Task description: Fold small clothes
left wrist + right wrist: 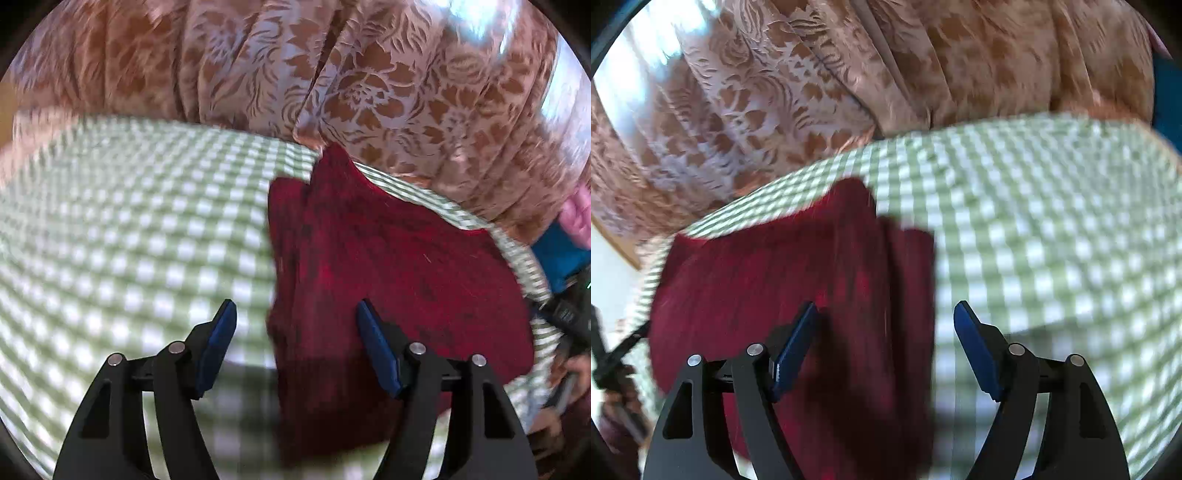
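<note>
Checked green cloth (129,229) covers the table, curtain (369,92) behind. Red garment (388,258) lies on it, apparently folded once. Left gripper (295,321) and right gripper (886,321) both gape, holding nothing. Further folds likely remain.

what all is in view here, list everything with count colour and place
garment: one, dark red, lying on the checked cloth, partly folded, an edge between each claw's fingers
tablecloth: one, green and white check, covering the surface under the garment
curtain: one, pinkish with brown floral pattern, hanging behind the far edge of the surface
blue item: one, blue, at the right edge of the left wrist view, too blurred to identify
pink item: one, pink, just above the blue one, unclear what it is
left claw: one, black with blue pads, open, over the garment's left edge
right claw: one, black with blue pads, open, over the garment's right edge
</note>
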Demonstrator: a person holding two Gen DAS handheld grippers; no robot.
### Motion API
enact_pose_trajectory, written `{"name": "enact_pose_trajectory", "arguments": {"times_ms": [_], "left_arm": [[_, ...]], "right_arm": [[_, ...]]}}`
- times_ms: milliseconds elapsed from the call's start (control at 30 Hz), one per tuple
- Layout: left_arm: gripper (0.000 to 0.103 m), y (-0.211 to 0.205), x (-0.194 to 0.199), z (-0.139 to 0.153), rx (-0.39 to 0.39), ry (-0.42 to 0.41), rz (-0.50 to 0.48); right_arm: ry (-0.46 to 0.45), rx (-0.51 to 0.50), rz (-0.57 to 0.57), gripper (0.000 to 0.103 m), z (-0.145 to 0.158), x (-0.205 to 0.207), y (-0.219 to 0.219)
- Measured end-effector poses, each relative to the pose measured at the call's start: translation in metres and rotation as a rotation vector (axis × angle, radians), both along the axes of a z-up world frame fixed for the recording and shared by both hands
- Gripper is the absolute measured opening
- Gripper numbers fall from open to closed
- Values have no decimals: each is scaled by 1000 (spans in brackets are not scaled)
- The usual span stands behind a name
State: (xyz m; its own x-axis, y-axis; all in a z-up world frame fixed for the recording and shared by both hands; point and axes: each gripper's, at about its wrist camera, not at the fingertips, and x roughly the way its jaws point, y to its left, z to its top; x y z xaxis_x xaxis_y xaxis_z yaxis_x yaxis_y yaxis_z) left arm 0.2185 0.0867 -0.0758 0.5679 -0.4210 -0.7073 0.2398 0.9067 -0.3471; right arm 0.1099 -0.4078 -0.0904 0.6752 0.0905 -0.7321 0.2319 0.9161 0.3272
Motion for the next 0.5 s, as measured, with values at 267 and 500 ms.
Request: {"name": "enact_pose_trajectory", "arguments": {"times_ms": [267, 500], "left_arm": [[63, 8, -34, -38, -158, 96, -24], [18, 8, -35, -30, -168, 110, -42]], "right_arm": [[9, 180, 68, 75, -42, -75, 16], [12, 183, 33, 32, -47, -71, 20]]}}
